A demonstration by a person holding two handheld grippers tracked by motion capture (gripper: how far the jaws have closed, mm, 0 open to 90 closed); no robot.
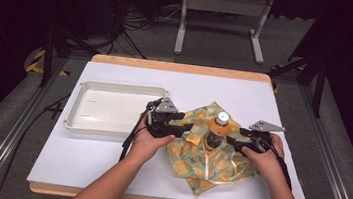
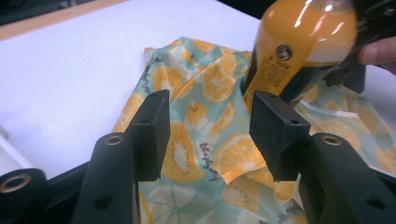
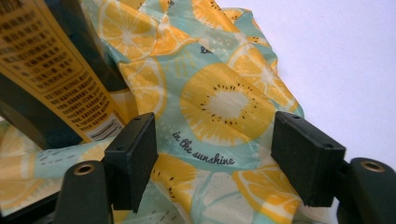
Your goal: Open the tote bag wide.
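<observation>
We see a big white desk (image 1: 107, 157) with a white tray (image 1: 113, 108) left. A fruity cloth (image 1: 198, 157) lies under the juice bottle (image 1: 217, 129). Left tongs (image 1: 185, 127) and right tongs (image 1: 232, 140) gape wide, holding nothing, beside the bottle.

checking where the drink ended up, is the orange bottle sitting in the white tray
No, the orange bottle stands on the fruit-print cloth, to the right of the white tray, which holds nothing.

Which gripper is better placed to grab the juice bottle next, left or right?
Probably the left gripper: its open jaws point at the bottle standing on the fruit-print cloth. In the right gripper view, the bottle sits off to one side, outside the open jaws.
</observation>
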